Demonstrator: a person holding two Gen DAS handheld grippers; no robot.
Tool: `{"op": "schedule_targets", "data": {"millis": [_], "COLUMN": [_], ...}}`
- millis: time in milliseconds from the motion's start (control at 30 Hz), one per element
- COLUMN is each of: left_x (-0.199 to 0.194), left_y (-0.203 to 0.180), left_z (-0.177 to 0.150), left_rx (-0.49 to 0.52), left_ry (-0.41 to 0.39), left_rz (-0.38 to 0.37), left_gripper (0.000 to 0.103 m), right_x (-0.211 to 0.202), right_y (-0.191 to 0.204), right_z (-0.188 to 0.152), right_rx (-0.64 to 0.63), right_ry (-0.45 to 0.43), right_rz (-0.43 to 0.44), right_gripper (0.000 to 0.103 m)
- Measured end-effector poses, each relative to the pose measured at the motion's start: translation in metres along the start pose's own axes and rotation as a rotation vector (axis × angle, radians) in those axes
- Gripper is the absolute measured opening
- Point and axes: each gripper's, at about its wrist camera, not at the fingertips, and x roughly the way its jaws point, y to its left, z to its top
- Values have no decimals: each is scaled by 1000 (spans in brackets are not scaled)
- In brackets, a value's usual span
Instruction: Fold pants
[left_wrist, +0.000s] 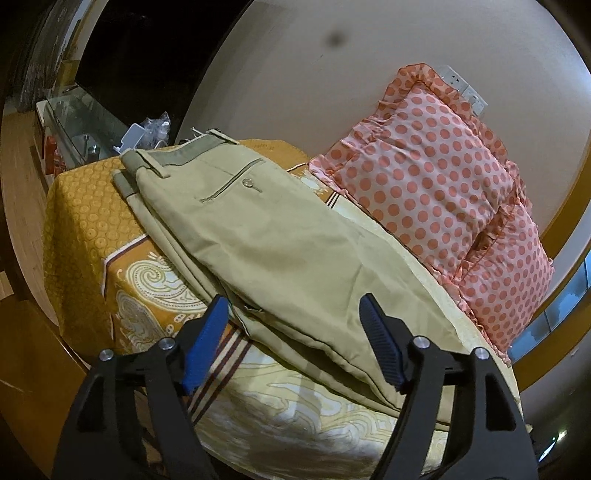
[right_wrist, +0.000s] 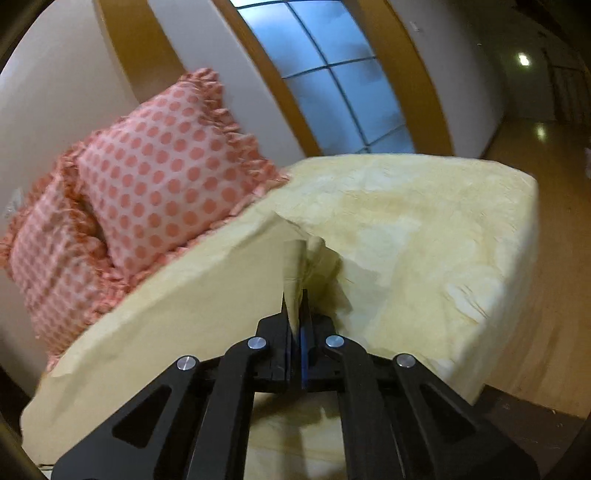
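The khaki pants (left_wrist: 258, 236) lie on the bed (left_wrist: 85, 206), waistband toward the far corner and the legs running back toward the left claw (left_wrist: 291, 332), already doubled leg over leg so the back pocket faces up. That claw hangs spread wide just above the near part of the legs, gripping nothing — probably ready to catch or steady the cloth once the fold comes over.

The right claw (right_wrist: 297, 317) is pressed together on a narrow pinch of khaki fabric (right_wrist: 293, 273), most likely the hem end of the pants, lifted off the pale yellow sheet (right_wrist: 406, 229) (the view is motion-blurred, so which edge it holds is hard to tell). Holding the end high keeps it free to be carried toward the waistband. Two dotted pillows (left_wrist: 436, 192) sit beside the pants against the wall, close enough to crowd the fold.
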Motion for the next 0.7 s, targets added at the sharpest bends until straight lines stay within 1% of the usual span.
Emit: {"op": "schedule_targets", "data": {"millis": [33, 133, 167, 233, 267, 300, 333, 367, 433, 467, 500, 567, 600, 633, 667, 700], "left_x": [1, 5, 7, 10, 11, 11, 13, 14, 15, 16, 16, 17, 18, 18, 20, 21], "left_y": [2, 7, 9, 12, 15, 17, 19, 20, 22, 22, 23, 24, 25, 28, 29, 33], "left_z": [0, 1, 1, 1, 1, 1, 1, 2, 3, 4, 5, 8, 10, 11, 13, 15], "left_rx": [-5, -22, -30, -46, -54, -63, -75, -87, -95, -94, -93, -95, -100, -105, -113, -123], "left_ry": [5, 24, 32, 44, 47, 49, 53, 55, 57, 55, 53, 48, 46, 48, 52, 53], "left_rz": [-4, -20, -26, -36, -39, -43, -49, -56, -63, -66, -66, -68, -67, -64, -60, -57], "left_gripper": [76, 77, 78, 78, 79, 79, 80, 80, 80, 81, 81, 83, 84, 84, 84, 84], "right_x": [-1, -3, -6, -12, -14, -15, -17, -19, -23, -23, -23, -23, -24, -24, -25, -27], "right_y": [8, 53, 80, 121, 153, 180, 217, 240, 294, 324, 348, 388, 402, 410, 413, 412], "right_z": [3, 15, 19, 18, 14, 8, -3, -12, -42, -64, -85, -135, -158, -176, -193, -200], "right_rx": [-20, -92, -121, -170, -204, -230, -267, -294, -355, -390, -428, -546, -613, -664, -702, -714], "right_ry": [-3, -3, 0, 11, 32, 59, 101, 132, 218, 285, 349, 488, 554, 608, 661, 687], "right_rz": [16, 127, 207, 317, 399, 474, 566, 621, 743, 808, 847, 881, 881, 875, 862, 848], "right_gripper": [3, 3, 3, 3, 3, 3, 3, 3, 3, 3, 3, 4, 4, 7, 19, 27]}}
